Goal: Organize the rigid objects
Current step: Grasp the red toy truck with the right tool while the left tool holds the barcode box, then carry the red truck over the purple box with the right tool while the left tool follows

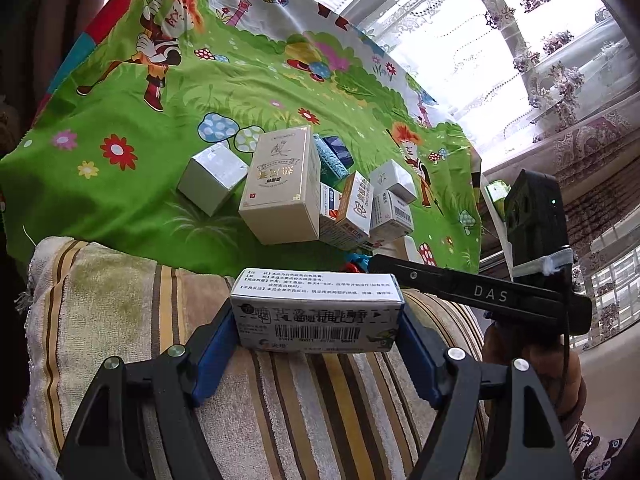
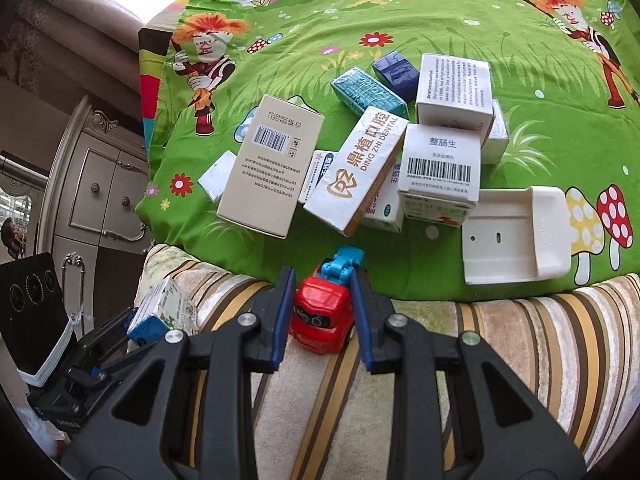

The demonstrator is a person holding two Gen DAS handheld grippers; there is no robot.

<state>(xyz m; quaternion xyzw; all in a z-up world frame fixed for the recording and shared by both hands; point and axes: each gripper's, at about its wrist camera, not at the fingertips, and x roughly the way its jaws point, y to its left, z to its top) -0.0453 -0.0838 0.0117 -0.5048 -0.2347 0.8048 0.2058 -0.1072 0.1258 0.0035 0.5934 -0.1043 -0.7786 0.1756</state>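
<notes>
Clearly printed white barcoded box [image 1: 316, 316] lies sideways.

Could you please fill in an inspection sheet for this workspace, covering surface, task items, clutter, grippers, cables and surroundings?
Surface: green cartoon-print cloth, with a striped towel along its near edge.
Job's things: a loose pile of cartons on the cloth, among them a tall beige box, a dental-brand box, a teal box and a dark blue box; a white plastic tray beside the pile.
Clutter: nothing seen.
Grippers: left gripper shut on a white medicine carton; right gripper shut on a red toy car with a blue attachment.
Cables: thin black cable by the right gripper's body.
Surroundings: lace curtains; cream cabinet.
</notes>
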